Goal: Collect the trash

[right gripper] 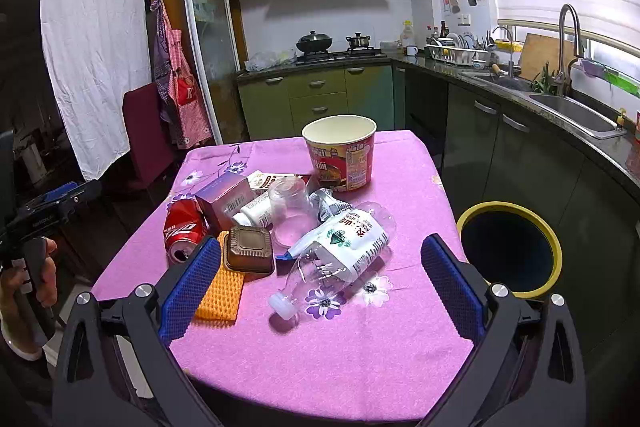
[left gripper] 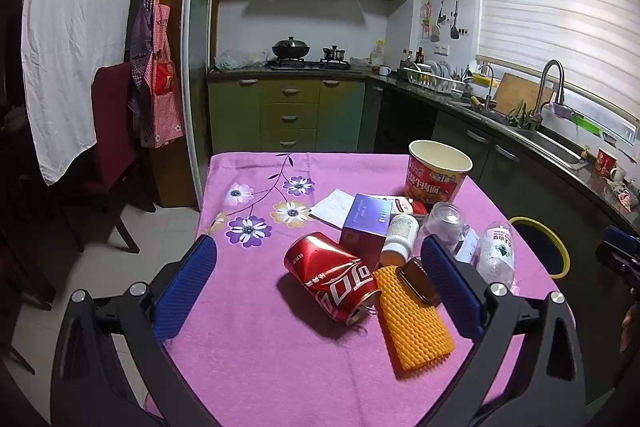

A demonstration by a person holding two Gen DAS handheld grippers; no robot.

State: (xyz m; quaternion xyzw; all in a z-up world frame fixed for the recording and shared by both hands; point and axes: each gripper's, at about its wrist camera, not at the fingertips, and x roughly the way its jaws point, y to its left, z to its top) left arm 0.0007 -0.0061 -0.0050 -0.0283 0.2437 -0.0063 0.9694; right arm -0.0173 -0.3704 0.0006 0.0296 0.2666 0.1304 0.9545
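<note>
Trash untouched — each hand-held gripper wide open

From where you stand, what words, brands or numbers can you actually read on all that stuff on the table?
Red can: white Coca-Cola script, partly in Chinese characters; not legible letter by letter.
Noodle cup: large Chinese characters, too blurred to quote.
Plastic bottle: Chinese label with a green emblem; small print unreadable.
Purple box, white pill bottle: print too small.

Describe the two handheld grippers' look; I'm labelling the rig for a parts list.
Both the left gripper and right gripper have black angular frames with silver round bolts. Their fingers carry blue, finely textured pads. No cables show.
</note>
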